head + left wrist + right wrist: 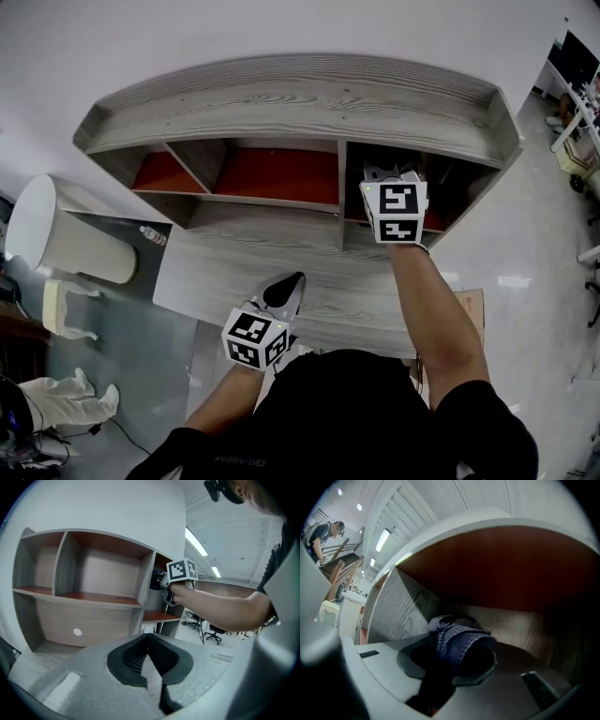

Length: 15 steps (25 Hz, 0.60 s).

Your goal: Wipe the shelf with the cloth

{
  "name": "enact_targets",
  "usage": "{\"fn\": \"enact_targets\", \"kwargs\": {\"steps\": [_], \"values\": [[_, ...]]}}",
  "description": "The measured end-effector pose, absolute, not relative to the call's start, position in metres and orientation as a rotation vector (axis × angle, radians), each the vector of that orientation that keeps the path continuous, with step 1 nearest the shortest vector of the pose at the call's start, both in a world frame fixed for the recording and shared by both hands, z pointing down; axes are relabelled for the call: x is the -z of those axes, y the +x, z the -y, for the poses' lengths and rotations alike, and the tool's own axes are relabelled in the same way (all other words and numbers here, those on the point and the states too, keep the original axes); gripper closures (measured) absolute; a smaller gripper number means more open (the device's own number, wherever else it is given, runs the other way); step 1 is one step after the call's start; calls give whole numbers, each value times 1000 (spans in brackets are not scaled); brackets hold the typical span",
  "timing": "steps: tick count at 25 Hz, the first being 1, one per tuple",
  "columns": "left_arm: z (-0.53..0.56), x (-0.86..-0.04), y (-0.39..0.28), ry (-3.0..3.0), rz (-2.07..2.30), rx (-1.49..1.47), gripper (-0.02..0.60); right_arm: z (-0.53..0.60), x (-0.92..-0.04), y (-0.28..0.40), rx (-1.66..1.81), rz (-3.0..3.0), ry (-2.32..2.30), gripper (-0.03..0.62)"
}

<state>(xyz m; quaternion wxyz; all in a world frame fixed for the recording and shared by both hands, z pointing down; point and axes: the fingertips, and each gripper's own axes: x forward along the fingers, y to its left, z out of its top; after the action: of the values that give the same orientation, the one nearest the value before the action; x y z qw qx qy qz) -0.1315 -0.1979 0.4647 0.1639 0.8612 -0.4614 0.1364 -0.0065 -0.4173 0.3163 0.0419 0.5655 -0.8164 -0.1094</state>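
Observation:
The grey wooden shelf unit has red-brown boards inside its compartments. My right gripper reaches into the right-hand compartment. It is shut on a dark blue cloth, which bunches out between the jaws just in front of the compartment's back wall. The left gripper view shows the cloth as a dark lump at the compartment's mouth. My left gripper hangs over the unit's lower grey board, jaws shut with nothing in them, pointing at the shelves.
A white cylindrical bin and a white stool stand left of the unit, with a small bottle by its corner. A cardboard box sits on the floor to the right. Office chairs stand beyond.

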Motion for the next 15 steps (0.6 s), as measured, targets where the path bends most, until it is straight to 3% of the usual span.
{"fn": "enact_targets", "kwargs": {"steps": [15], "values": [[201,-463,-119,2493,1274,-401,574,421,-339,66,253,2327,1907,494]]}}
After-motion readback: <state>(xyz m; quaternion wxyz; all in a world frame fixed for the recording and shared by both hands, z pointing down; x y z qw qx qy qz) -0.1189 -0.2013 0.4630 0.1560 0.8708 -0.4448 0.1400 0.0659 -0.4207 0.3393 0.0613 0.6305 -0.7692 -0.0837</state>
